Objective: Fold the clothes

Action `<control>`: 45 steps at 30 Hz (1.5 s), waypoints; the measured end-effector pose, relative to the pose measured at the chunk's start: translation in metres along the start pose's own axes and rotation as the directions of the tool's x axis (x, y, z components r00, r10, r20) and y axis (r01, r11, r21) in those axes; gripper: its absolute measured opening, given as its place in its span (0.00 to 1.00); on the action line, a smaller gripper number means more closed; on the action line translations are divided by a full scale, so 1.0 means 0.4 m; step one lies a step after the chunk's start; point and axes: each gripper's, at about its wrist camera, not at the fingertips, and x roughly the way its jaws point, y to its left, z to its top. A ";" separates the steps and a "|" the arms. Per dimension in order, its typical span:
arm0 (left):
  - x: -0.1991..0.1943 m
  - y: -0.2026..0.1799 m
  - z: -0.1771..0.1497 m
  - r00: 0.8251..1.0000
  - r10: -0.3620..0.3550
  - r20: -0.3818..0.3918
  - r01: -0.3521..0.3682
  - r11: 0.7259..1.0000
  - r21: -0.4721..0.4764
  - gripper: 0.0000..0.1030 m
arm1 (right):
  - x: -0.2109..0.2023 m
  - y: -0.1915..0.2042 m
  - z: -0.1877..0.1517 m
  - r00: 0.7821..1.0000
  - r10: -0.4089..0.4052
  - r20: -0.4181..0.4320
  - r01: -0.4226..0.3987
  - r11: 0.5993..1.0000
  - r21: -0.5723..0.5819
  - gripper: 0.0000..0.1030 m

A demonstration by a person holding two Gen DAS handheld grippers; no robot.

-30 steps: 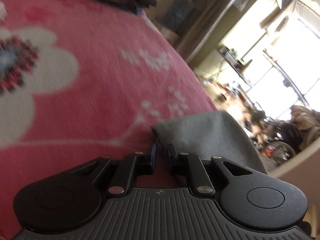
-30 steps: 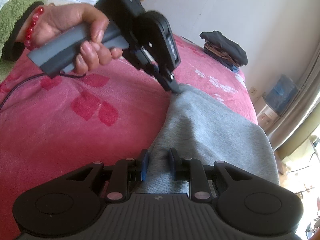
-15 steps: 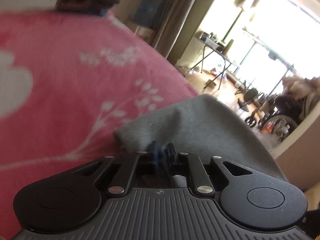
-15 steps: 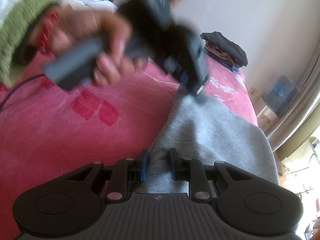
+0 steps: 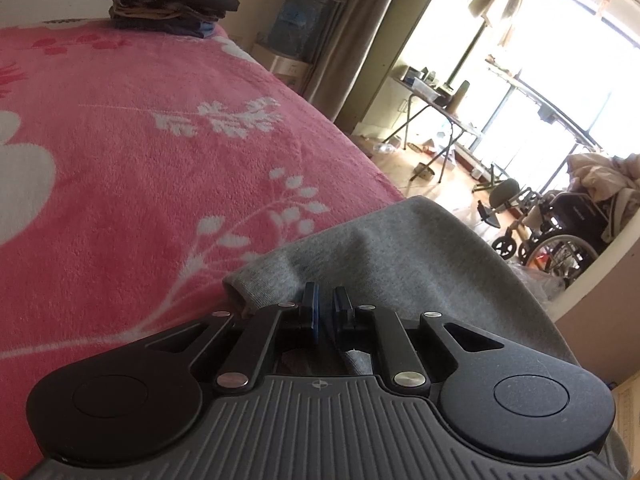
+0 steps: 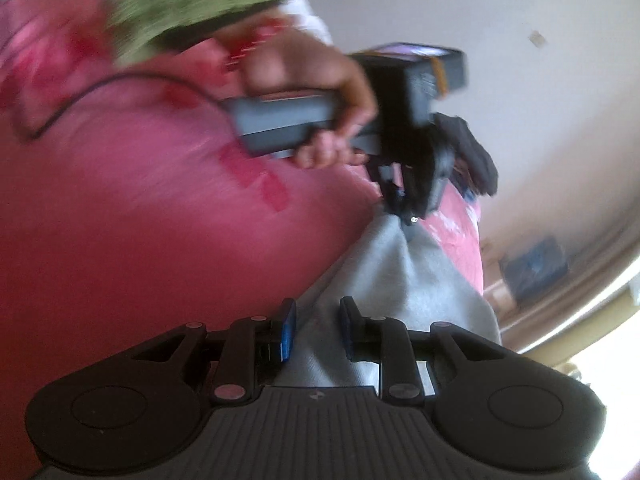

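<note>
A grey garment (image 5: 420, 248) lies on a pink flowered blanket (image 5: 140, 152) near the bed's right edge. My left gripper (image 5: 325, 292) is shut on a raised fold at its near edge. In the right wrist view the same grey garment (image 6: 404, 280) stretches from my right gripper (image 6: 318, 308), shut on its near end, up to the left gripper (image 6: 400, 208). That one pinches the far corner, which is lifted to a point. A hand (image 6: 320, 92) with a green sleeve holds the left gripper's handle. This view is blurred.
A stack of folded dark clothes (image 5: 168, 4) sits at the far end of the bed. Past the bed's right edge are a blue container (image 5: 300, 20), a folding table (image 5: 436, 108) and a wheelchair (image 5: 560, 232). A black cable (image 6: 80, 96) trails over the blanket.
The left gripper has carried its garment corner to the right and farther off in the right wrist view. The right wrist view has rolled and tilted. Both grips persist.
</note>
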 end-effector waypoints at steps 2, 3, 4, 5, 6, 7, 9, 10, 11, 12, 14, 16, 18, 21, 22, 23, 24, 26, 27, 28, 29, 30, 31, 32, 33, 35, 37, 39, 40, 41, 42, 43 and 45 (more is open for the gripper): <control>-0.004 -0.004 0.011 1.000 0.008 -0.014 -0.008 1.000 -0.014 0.10 | -0.024 0.021 0.000 1.000 -0.003 -0.002 0.003 0.998 -0.063 0.25; -0.006 -0.006 0.016 1.000 0.012 -0.021 -0.013 1.000 -0.021 0.10 | -0.038 0.021 0.003 1.000 0.008 0.002 -0.007 0.998 -0.064 0.25; -0.014 -0.009 0.026 0.999 0.022 -0.031 -0.023 0.999 -0.028 0.12 | -0.052 0.022 0.006 1.000 0.018 0.006 -0.018 0.998 -0.064 0.23; -0.028 -0.012 0.034 0.999 0.034 -0.029 -0.034 0.999 -0.030 0.17 | -0.067 0.016 0.012 0.999 0.035 0.018 -0.034 0.999 -0.042 0.23; -0.042 -0.016 0.042 0.999 0.046 -0.026 -0.046 0.998 -0.031 0.19 | -0.082 0.010 0.018 0.998 0.051 0.030 -0.050 0.999 -0.019 0.23; -0.067 -0.022 0.050 0.998 0.063 -0.007 -0.064 0.998 -0.025 0.28 | -0.099 -0.001 0.024 0.997 0.059 0.044 -0.060 0.998 0.022 0.23; -0.118 -0.039 0.060 0.994 0.106 0.032 -0.106 0.994 0.000 0.38 | -0.115 -0.024 0.028 0.996 0.067 0.057 -0.072 0.993 0.090 0.23; -0.142 -0.049 0.061 0.992 0.122 0.044 -0.123 0.992 0.014 0.40 | -0.119 -0.038 0.029 0.996 0.065 0.055 -0.071 0.989 0.127 0.23; -0.166 -0.062 0.059 0.990 0.130 0.046 -0.131 0.991 0.024 0.42 | -0.119 -0.056 0.029 0.997 0.060 0.045 -0.067 0.984 0.166 0.23; -0.189 -0.074 0.056 0.989 0.138 0.047 -0.139 0.990 0.034 0.43 | -0.123 -0.081 0.024 0.997 0.065 0.029 -0.070 0.971 0.230 0.23; -0.231 -0.106 0.036 0.990 0.137 0.037 -0.138 0.989 0.046 0.53 | -0.131 -0.131 0.013 0.997 0.077 -0.001 -0.072 0.931 0.357 0.23; -0.253 -0.152 -0.005 0.991 0.130 -0.011 -0.129 0.989 0.076 0.60 | -0.136 -0.187 -0.017 0.993 0.110 -0.044 -0.073 0.858 0.509 0.23; -0.276 -0.199 -0.047 0.990 0.124 -0.060 -0.117 0.988 0.105 0.67 | -0.130 -0.236 -0.061 0.982 0.160 -0.097 -0.060 0.759 0.648 0.23; -0.294 -0.275 -0.115 0.982 0.125 -0.142 -0.100 0.980 0.172 0.69 | -0.124 -0.287 -0.133 0.960 0.237 -0.152 -0.019 0.594 0.804 0.23; -0.300 -0.302 -0.140 0.978 0.128 -0.168 -0.094 0.976 0.195 0.71 | -0.124 -0.298 -0.156 0.951 0.260 -0.168 0.001 0.540 0.842 0.24; -0.306 -0.323 -0.162 0.974 0.129 -0.186 -0.092 0.977 0.194 0.74 | -0.123 -0.308 -0.181 0.942 0.282 -0.182 0.023 0.486 0.874 0.24; -0.313 -0.343 -0.183 0.970 0.130 -0.203 -0.091 0.978 0.190 0.75 | -0.126 -0.316 -0.200 0.934 0.299 -0.194 0.045 0.442 0.896 0.24; -0.327 -0.373 -0.213 0.963 0.118 -0.242 -0.076 0.982 0.176 0.84 | -0.138 -0.330 -0.235 0.923 0.328 -0.201 0.078 0.353 0.933 0.24; -0.333 -0.387 -0.229 0.957 0.120 -0.265 -0.078 0.983 0.164 0.86 | -0.148 -0.335 -0.250 0.920 0.339 -0.196 0.088 0.307 0.948 0.24; -0.339 -0.395 -0.238 0.952 0.126 -0.280 -0.085 0.984 0.154 0.88 | -0.161 -0.340 -0.262 0.921 0.347 -0.176 0.086 0.260 0.962 0.24; -0.345 -0.402 -0.247 0.947 0.131 -0.295 -0.092 0.985 0.143 0.89 | -0.173 -0.342 -0.270 0.923 0.350 -0.162 0.081 0.234 0.969 0.24; -0.353 -0.408 -0.256 0.944 0.136 -0.301 -0.098 0.985 0.140 0.89 | -0.194 -0.340 -0.279 0.926 0.342 -0.157 0.082 0.224 0.971 0.24; -0.362 -0.411 -0.262 0.945 0.142 -0.295 -0.104 0.984 0.142 0.90 | -0.203 -0.339 -0.276 0.929 0.334 -0.158 0.084 0.225 0.971 0.24; -0.370 -0.415 -0.267 0.946 0.148 -0.288 -0.110 0.983 0.145 0.93 | -0.212 -0.334 -0.274 0.930 0.329 -0.163 0.087 0.232 0.969 0.24; -0.381 -0.421 -0.274 0.949 0.155 -0.275 -0.116 0.981 0.152 0.94 | -0.213 -0.332 -0.272 0.931 0.326 -0.164 0.091 0.229 0.969 0.25; -0.391 -0.426 -0.279 0.951 0.176 -0.254 -0.136 0.976 0.168 0.96 | -0.215 -0.328 -0.266 0.932 0.321 -0.167 0.097 0.223 0.970 0.25; -0.400 -0.437 -0.283 0.952 0.195 -0.237 -0.157 0.972 0.174 0.97 | -0.209 -0.334 -0.260 0.933 0.321 -0.162 0.098 0.206 0.974 0.28; -0.402 -0.435 -0.279 0.954 0.201 -0.222 -0.166 0.972 0.163 0.97 | -0.215 -0.335 -0.254 0.936 0.304 -0.175 0.112 0.216 0.970 0.36; -0.409 -0.441 -0.283 0.955 0.201 -0.216 -0.168 0.972 0.161 0.98 | -0.218 -0.336 -0.251 0.938 0.295 -0.182 0.119 0.221 0.968 0.38; -0.411 -0.442 -0.284 0.956 0.203 -0.211 -0.171 0.972 0.162 0.98 | -0.221 -0.337 -0.247 0.939 0.286 -0.189 0.126 0.226 0.966 0.39; -0.413 -0.444 -0.285 0.957 0.205 -0.206 -0.173 0.971 0.163 0.98 | -0.225 -0.338 -0.244 0.941 0.277 -0.196 0.133 0.231 0.964 0.40; -0.414 -0.445 -0.286 0.957 0.207 -0.201 -0.176 0.971 0.164 0.98 | -0.228 -0.338 -0.241 0.942 0.268 -0.203 0.140 0.236 0.962 0.40; -0.414 -0.444 -0.286 0.958 0.212 -0.196 -0.180 0.969 0.168 0.98 | -0.232 -0.343 -0.234 0.943 0.249 -0.220 0.155 0.259 0.953 0.45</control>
